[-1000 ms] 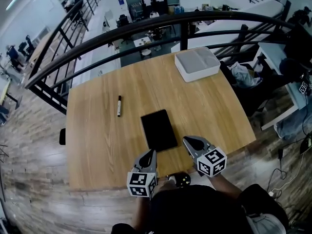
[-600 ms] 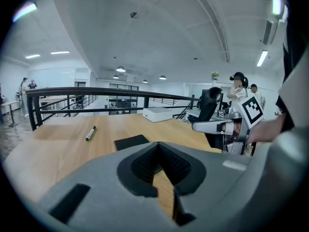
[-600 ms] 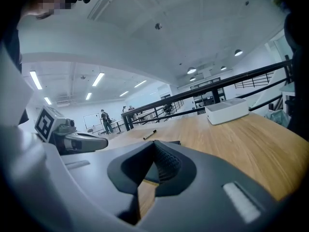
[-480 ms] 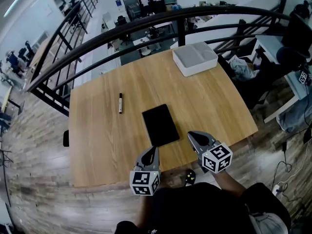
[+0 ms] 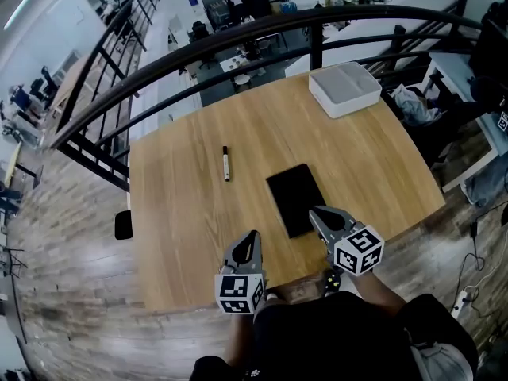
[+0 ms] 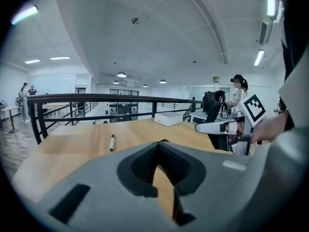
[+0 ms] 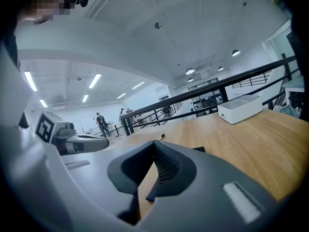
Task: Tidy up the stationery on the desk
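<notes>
A black-and-white marker pen (image 5: 226, 163) lies left of centre on the wooden desk (image 5: 182, 213). To its right lies a flat black notebook (image 5: 294, 197). My left gripper (image 5: 252, 237) hovers shut and empty over the desk's near edge, below and between the pen and the notebook. Also shut and empty, my right gripper (image 5: 315, 212) sits at the notebook's near right corner. In the left gripper view the pen (image 6: 112, 142) lies ahead to the left of the left gripper (image 6: 159, 143). The right gripper view shows the notebook (image 7: 199, 149) just beyond the right gripper (image 7: 155, 143), and the pen (image 7: 159, 136) farther off.
A white lidded box (image 5: 344, 89) stands at the desk's far right corner. A black curved railing (image 5: 238, 38) runs behind the desk, with a drop to a lower floor beyond. A cluttered side table (image 5: 468, 94) stands to the right. People stand far off.
Both grippers have shifted left along the desk's near edge, so the right one now sits at the notebook's corner. Both stay shut. The head view has swung, sliding the desk rightward.
</notes>
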Available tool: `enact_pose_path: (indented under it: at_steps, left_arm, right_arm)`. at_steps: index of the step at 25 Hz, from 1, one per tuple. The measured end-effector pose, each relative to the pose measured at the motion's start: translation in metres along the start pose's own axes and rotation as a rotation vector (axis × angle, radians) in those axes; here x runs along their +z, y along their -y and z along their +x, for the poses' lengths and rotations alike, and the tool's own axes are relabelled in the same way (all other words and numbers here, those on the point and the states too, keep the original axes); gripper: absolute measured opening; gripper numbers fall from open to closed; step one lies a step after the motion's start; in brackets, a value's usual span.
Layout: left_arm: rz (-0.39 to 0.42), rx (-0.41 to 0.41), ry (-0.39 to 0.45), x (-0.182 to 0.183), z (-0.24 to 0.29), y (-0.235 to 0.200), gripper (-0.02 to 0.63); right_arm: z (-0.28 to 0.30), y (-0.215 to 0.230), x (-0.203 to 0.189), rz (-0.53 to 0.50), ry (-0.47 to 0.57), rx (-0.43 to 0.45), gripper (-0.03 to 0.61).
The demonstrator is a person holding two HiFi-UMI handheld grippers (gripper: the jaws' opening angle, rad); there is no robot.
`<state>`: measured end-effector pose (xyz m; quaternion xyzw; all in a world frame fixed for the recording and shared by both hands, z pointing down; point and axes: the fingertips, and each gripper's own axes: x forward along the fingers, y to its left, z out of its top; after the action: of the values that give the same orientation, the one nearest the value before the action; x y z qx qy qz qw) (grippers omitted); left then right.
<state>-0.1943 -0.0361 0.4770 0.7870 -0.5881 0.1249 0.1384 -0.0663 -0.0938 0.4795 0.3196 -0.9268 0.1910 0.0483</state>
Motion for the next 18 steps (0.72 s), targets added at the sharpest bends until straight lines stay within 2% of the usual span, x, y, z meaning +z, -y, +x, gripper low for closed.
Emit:
enact_pose_path:
  at_steps: [10,18]
  left_arm:
    - [0.045,0.045,0.037,0.000,-0.032,-0.108,-0.002]
    - [0.037,0.063,0.063,-0.002,-0.044,-0.174,-0.003]
  right_arm:
    - [0.090,-0.056,0.003,-0.021,0.001,-0.013,0.006]
    - [0.156,-0.079,0.000,-0.038,-0.022,-0.038,0.005]
